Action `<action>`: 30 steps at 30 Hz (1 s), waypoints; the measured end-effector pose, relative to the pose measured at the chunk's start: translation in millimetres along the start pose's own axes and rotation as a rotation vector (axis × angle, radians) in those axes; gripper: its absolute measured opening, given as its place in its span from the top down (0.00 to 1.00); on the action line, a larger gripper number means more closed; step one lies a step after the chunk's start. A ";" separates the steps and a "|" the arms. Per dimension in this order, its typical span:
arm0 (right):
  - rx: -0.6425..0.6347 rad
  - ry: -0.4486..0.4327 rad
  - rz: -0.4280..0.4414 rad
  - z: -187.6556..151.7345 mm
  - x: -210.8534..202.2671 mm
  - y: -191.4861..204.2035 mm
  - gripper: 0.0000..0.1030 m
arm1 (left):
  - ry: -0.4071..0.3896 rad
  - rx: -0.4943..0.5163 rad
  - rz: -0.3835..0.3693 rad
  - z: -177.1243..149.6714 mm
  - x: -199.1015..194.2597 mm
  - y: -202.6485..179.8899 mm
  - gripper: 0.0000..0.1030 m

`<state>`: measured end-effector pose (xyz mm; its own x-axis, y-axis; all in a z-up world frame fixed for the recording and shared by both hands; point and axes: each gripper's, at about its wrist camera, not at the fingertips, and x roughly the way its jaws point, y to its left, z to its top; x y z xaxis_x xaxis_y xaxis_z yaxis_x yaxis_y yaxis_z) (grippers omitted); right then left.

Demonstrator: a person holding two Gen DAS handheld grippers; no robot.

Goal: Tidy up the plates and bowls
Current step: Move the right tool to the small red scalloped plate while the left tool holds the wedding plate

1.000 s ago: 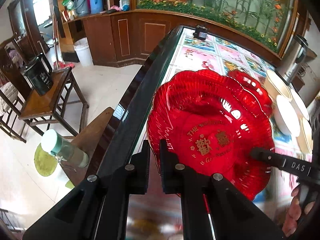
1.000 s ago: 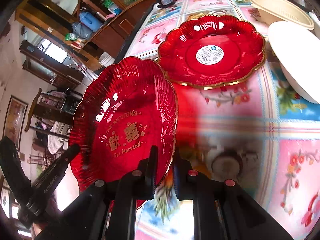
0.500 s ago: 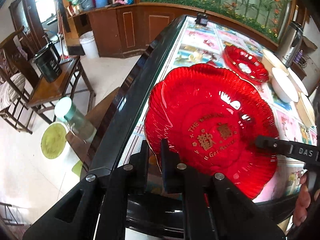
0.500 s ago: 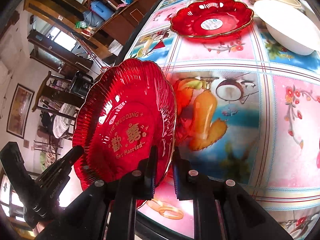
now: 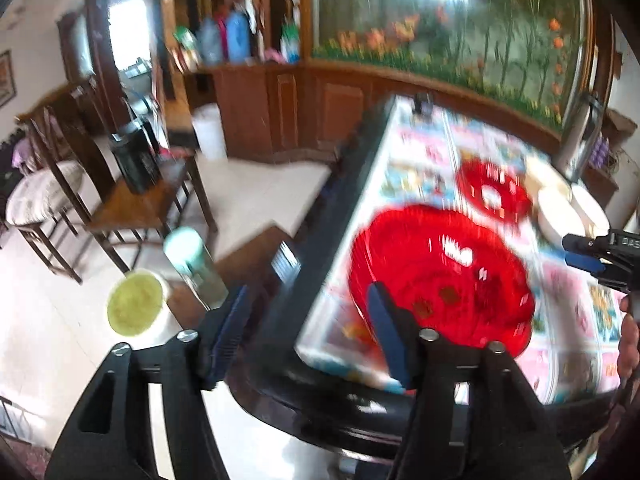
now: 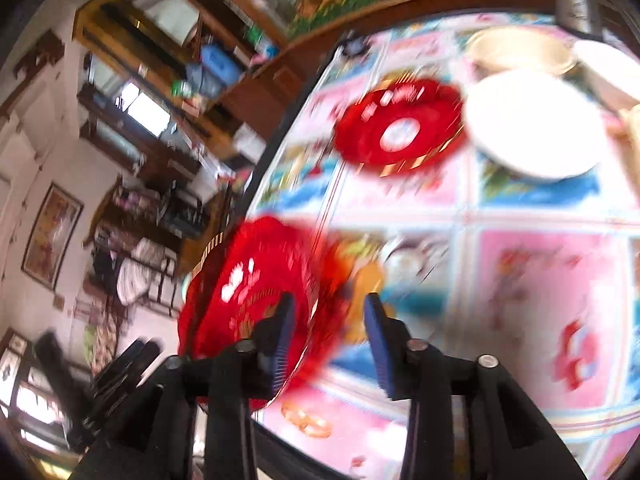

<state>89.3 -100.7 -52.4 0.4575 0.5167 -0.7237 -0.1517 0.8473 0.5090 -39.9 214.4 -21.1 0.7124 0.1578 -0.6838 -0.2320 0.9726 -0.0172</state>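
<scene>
A red wedding plate (image 5: 440,276) with gold lettering lies near the table's near left corner, blurred by motion; it also shows in the right wrist view (image 6: 248,292). My left gripper (image 5: 308,320) is open, off the plate's left rim, over the table edge. My right gripper (image 6: 330,332) is open, with the plate's rim just left of its left finger (image 6: 282,336). A second red plate (image 6: 400,128) with a white sticker lies farther back, also in the left wrist view (image 5: 496,196). White and cream bowls (image 6: 532,124) stand beside it.
The table (image 6: 540,264) has a colourful patterned top and a dark rim (image 5: 320,216). A metal flask (image 5: 580,140) stands at the far right. Left of the table are wooden chairs (image 5: 132,208), a capped bottle (image 5: 192,260) and a white bin (image 5: 208,132).
Both grippers have opened and let go of the red wedding plate, which now lies at the table's near left corner. Both cameras have pulled back and the views are blurred.
</scene>
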 end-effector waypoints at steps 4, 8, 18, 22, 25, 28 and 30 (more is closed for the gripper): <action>0.068 -0.061 -0.049 32.7 -11.5 -19.5 0.56 | -0.074 -0.107 -0.122 24.6 -17.7 -0.4 0.23; 0.147 -0.070 -0.040 58.8 0.9 -34.4 0.56 | -0.066 -0.161 -0.286 36.9 -18.4 -24.0 0.21; 0.300 -0.025 -0.093 91.2 74.7 -68.6 0.57 | -0.028 -0.091 -0.393 29.8 -3.2 -71.5 0.21; 0.352 -0.032 -0.098 96.6 90.9 -81.3 0.57 | -0.005 -0.094 -0.396 25.4 -2.9 -73.7 0.21; 0.383 -0.038 -0.062 101.0 101.5 -89.3 0.65 | 0.002 -0.082 -0.387 23.9 -2.9 -80.0 0.21; 0.368 -0.023 -0.067 104.3 111.0 -89.0 0.84 | 0.007 -0.068 -0.378 23.1 -5.2 -84.6 0.21; 0.379 -0.010 -0.034 101.7 112.2 -89.9 0.85 | 0.008 -0.067 -0.376 23.1 -7.0 -86.2 0.21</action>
<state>243.3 -131.4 -131.9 0.4656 0.4863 -0.7394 0.1979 0.7572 0.6226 -9.5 133.3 1.9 0.7506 -0.2095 -0.6267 0.0018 0.9490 -0.3152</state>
